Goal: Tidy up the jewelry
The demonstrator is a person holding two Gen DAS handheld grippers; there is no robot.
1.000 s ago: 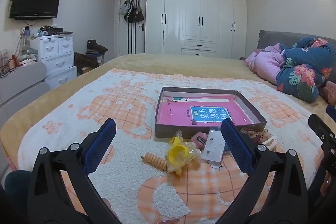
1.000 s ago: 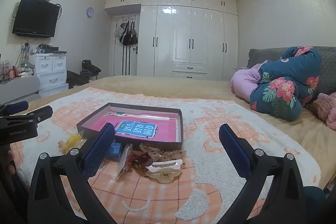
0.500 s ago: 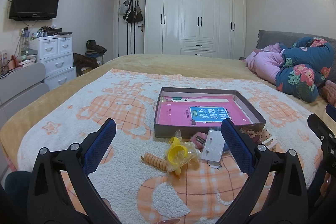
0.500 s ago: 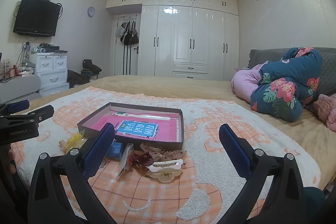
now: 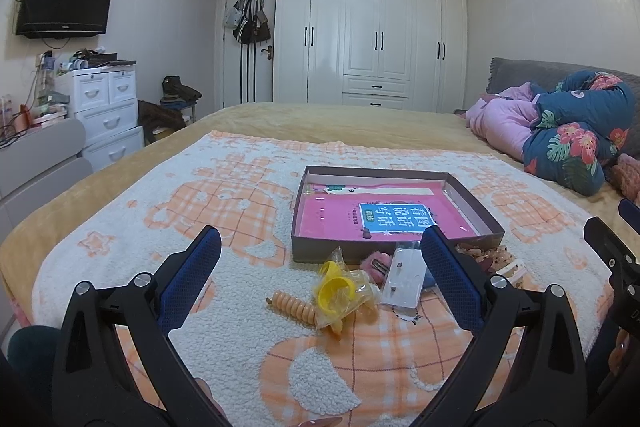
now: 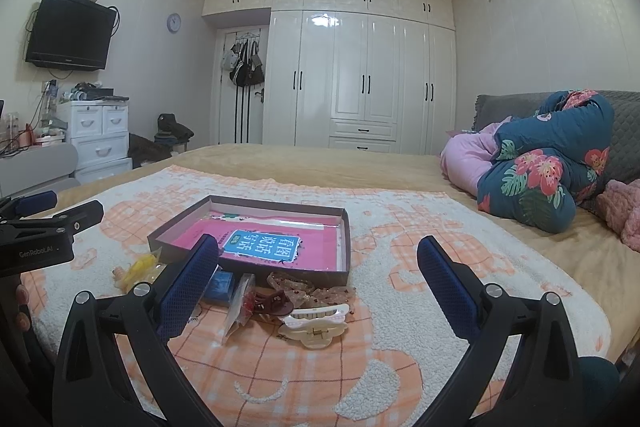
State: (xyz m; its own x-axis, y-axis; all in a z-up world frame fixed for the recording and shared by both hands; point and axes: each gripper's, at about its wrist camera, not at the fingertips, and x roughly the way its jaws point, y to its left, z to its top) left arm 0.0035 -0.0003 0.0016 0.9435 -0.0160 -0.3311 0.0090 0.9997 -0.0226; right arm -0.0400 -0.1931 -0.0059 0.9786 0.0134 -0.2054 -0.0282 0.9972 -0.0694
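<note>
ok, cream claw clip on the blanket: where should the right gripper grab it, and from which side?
Grip the cream claw clip across its raised hinge tab, coming down from above with the right gripper, open now. It lies flat with its long side across the view, so the narrow middle probably fits between the pads. The brown clip touches its far left.

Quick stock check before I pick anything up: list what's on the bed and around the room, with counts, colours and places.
Shallow box: 1, dark rim, mid-blanket, holding only a pink book.
Spiral hair tie: 1, peach, in front of the box.
Yellow item in clear bag: 1, beside the spiral tie.
Clear packet: 1, against the box front.
Blue item: 1, near the box front.
Claw clips: 1 cream, 1 dark red, before the box.
Blanket: 1, white and orange.
Floral bedding: 1 pile, by the headboard.
Wardrobe: white, far wall.
TV: 1, black, wall-mounted.
Left gripper: open, empty.
Right gripper: open, empty.
</note>
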